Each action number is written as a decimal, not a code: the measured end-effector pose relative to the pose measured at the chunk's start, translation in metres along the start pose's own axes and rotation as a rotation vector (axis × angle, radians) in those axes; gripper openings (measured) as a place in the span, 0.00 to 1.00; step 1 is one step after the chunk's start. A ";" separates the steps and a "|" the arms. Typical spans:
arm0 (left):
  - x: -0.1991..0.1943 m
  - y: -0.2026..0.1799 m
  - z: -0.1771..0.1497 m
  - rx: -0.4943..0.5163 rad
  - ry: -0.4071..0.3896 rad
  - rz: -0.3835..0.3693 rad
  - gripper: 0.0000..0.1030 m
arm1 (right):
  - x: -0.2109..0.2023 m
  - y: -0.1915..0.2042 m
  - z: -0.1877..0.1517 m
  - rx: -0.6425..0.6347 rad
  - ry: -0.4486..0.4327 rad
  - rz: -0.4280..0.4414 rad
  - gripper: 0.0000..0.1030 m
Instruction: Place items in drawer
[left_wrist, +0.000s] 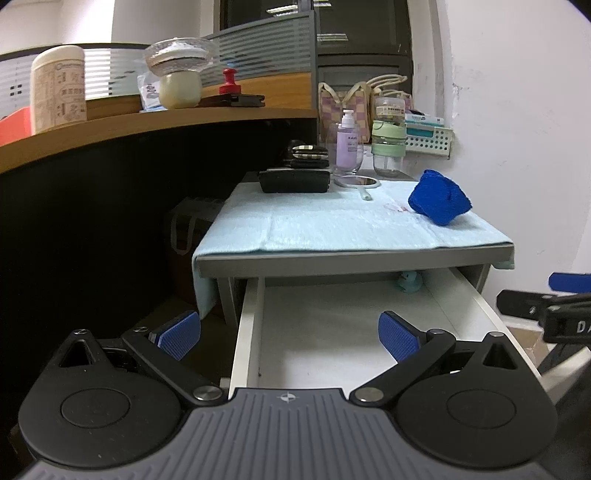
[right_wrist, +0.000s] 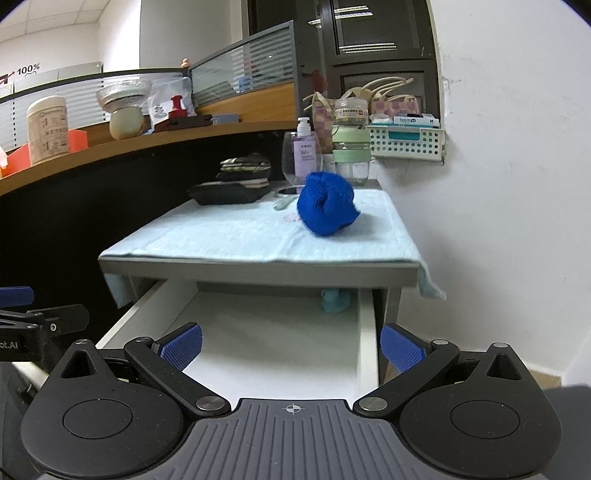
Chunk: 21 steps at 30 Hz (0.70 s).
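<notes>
A white drawer (left_wrist: 249, 332) (right_wrist: 367, 350) stands pulled out under a small grey cabinet whose top carries a pale blue cloth (left_wrist: 332, 229) (right_wrist: 221, 236). A bright blue knitted bundle (left_wrist: 439, 201) (right_wrist: 327, 208) lies on that cloth near the right side. Deep inside the drawer sits a small light-blue figure (left_wrist: 409, 282) (right_wrist: 334, 301). My left gripper (left_wrist: 290, 339) hangs open over the drawer's left front, holding nothing. Over the drawer's right front, my right gripper (right_wrist: 291, 349) is open and holds nothing too. Each gripper shows at the edge of the other's view.
At the back of the cabinet top stand a black tray (left_wrist: 293, 181) (right_wrist: 229, 194) with folded items, a hand mirror (left_wrist: 356, 182), a purple pump bottle (left_wrist: 348, 142) (right_wrist: 304, 147), a green-banded jar (left_wrist: 388, 147) (right_wrist: 351, 147) and a white basket (left_wrist: 428, 138) (right_wrist: 406, 142). A curved wooden counter (left_wrist: 129, 125) rises at left, a white wall at right.
</notes>
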<state>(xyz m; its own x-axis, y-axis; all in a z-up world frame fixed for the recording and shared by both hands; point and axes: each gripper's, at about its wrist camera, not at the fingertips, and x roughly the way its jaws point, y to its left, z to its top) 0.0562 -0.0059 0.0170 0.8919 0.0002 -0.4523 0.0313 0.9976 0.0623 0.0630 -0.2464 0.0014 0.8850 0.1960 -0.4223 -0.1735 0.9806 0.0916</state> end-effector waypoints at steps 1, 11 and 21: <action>0.004 0.000 0.005 0.002 0.001 0.000 1.00 | 0.002 -0.002 0.004 -0.002 0.000 -0.002 1.00; 0.046 -0.004 0.051 0.032 0.023 -0.013 1.00 | 0.030 -0.023 0.047 -0.011 0.012 -0.023 1.00; 0.086 0.004 0.104 0.041 0.033 -0.027 1.00 | 0.071 -0.032 0.096 -0.067 0.053 0.004 1.00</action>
<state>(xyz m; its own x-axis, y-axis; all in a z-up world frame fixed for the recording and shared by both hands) 0.1799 -0.0089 0.0709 0.8749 -0.0238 -0.4837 0.0743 0.9936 0.0856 0.1733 -0.2647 0.0552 0.8604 0.1986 -0.4694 -0.2073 0.9777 0.0337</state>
